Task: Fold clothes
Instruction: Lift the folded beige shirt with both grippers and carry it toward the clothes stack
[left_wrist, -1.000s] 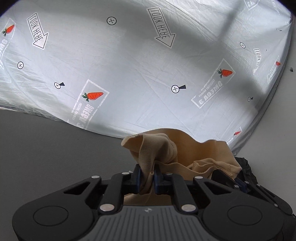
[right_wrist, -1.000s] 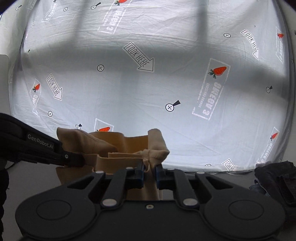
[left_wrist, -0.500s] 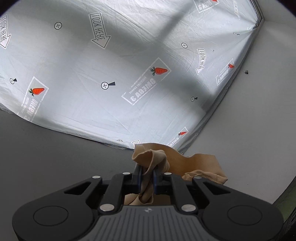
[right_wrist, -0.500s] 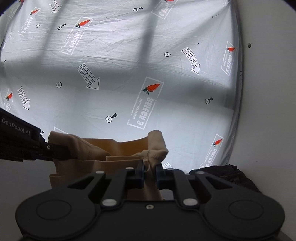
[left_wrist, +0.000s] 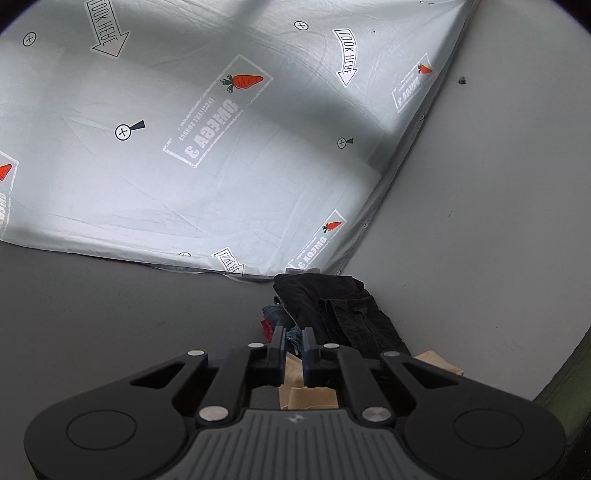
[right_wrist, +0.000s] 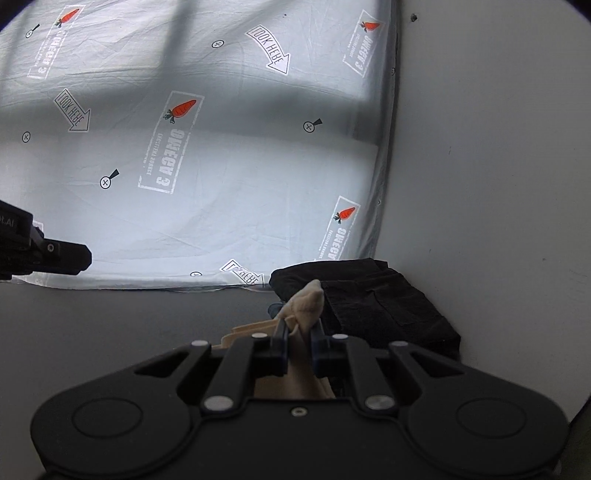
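Carrying a beige garment (right_wrist: 310, 299) toward the stack of dark folded clothes (right_wrist: 369, 302). The right tongs (right_wrist: 298, 332) are clamping shut on a bunched corner of the garment just in front of the stack, and the rest is trailing beneath them toward the tabletop (left_wrist: 110, 314), probably so that the piece is arriving without unfolding. The left tongs (left_wrist: 291, 338) are also standing nearly closed in front of the stack. No fabric is rising between their tips, though beige cloth is showing below them, so any grip lower down cannot be told. A blue denim item (left_wrist: 275, 314) is lying against the stack's near-left side. Beyond the stack, a printed sheet (right_wrist: 221, 184) with carrots and arrows is filling the background.
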